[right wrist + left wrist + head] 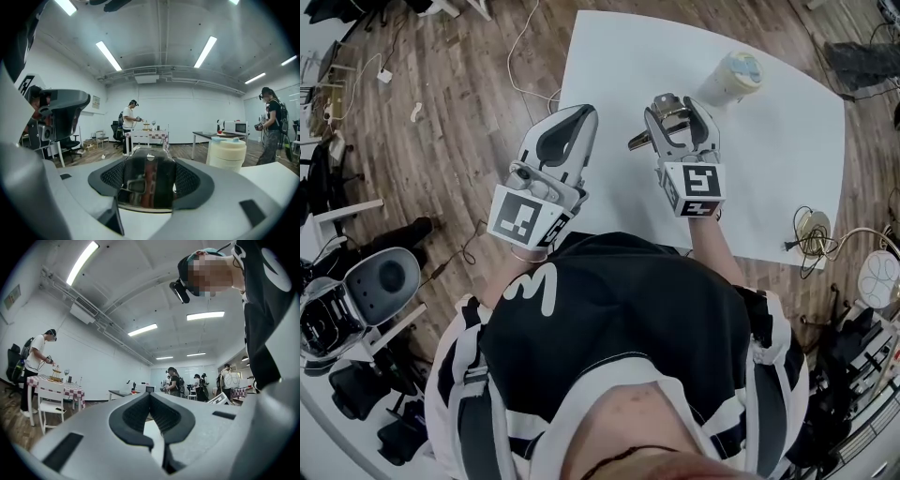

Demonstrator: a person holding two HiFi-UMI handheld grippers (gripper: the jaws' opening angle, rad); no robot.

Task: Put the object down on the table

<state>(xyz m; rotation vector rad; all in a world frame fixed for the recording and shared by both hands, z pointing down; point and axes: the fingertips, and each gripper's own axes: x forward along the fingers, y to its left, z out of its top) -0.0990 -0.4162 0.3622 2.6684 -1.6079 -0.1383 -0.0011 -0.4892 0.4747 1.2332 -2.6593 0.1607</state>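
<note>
My right gripper (pixel 676 106) hovers over the middle of the white table (pixel 787 159), shut on a shiny metal object (pixel 673 118). A part of that object sticks out to the left of the jaws. In the right gripper view the metal object (pixel 147 183) fills the gap between the black pads, and my right gripper (pixel 149 161) points across the table. My left gripper (pixel 582 112) hangs over the table's left edge; its jaws meet with nothing between them. The left gripper (pixel 150 395) shows the same in its own view, tilted up towards the room.
A cream cylindrical container (pixel 730 77) with a lid stands at the table's far side, just right of my right gripper; the container (pixel 227 153) shows close by. Coiled cables (pixel 811 231) lie at the table's right corner. A grey chair (pixel 382 278) stands on the wooden floor.
</note>
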